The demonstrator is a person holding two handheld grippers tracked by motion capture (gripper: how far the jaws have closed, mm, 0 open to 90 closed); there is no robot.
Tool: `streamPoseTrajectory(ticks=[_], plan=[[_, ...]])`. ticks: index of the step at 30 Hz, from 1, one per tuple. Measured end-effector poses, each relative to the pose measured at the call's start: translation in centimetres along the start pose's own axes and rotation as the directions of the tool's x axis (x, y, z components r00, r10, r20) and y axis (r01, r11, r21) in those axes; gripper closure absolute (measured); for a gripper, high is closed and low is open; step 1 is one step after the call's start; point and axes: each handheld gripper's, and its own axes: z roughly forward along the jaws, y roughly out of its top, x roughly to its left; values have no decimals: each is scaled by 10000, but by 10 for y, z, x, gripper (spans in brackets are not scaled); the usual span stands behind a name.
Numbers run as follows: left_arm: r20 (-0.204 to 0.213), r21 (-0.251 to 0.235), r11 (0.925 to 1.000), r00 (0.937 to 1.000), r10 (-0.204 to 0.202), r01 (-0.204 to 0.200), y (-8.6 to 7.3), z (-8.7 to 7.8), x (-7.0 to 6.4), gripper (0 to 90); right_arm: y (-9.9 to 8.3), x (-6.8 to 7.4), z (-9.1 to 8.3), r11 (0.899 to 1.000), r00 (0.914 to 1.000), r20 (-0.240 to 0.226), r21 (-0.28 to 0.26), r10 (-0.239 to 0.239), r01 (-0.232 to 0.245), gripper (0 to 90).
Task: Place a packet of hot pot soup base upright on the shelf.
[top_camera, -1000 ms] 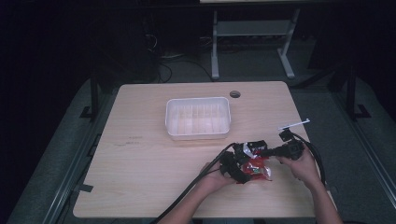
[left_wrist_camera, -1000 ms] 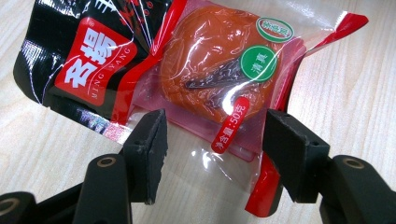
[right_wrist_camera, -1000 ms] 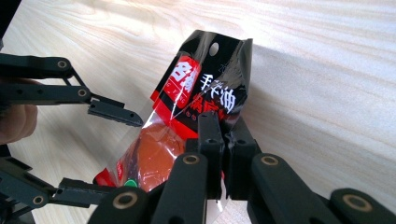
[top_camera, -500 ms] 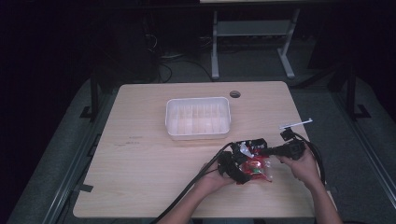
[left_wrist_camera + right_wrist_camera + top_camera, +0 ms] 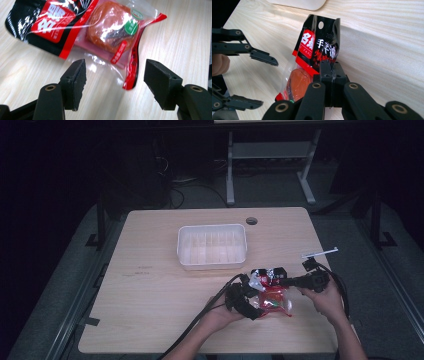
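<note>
The table (image 5: 150,320) carries a white tray (image 5: 212,246) and, near the front edge, a snack packet (image 5: 100,32). The right gripper (image 5: 331,72) is clamped on the packet's black edge. The left gripper (image 5: 113,82) is wide apart just beside the clear end. I think the thin film may slip or tear if pulled. The printed text is hard to read.

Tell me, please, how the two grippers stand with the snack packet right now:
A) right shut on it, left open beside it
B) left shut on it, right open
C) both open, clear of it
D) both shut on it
A: the right gripper pinches the snack packet with closed jaws, while the left gripper has its jaws spread around the packet's clear end.
</note>
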Motion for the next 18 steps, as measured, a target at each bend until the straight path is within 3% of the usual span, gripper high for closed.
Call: streamPoseTrajectory(ticks=[6,8,18], plan=[[-152,-97,9999,9999,38,-40,-10,-13,0,339,0,4,-3,9999,10000,24,-97,-95,96,900],[-219,-158,9999,9998,5,-9,-16,-19,1,338,0,8,-5,9996,9994,256,-143,-229,233,900],[-423,-400,9992,9991,-43,26,-35,-37,3,339,0,19,-11,9985,9990,173,-334,-418,423,900]])
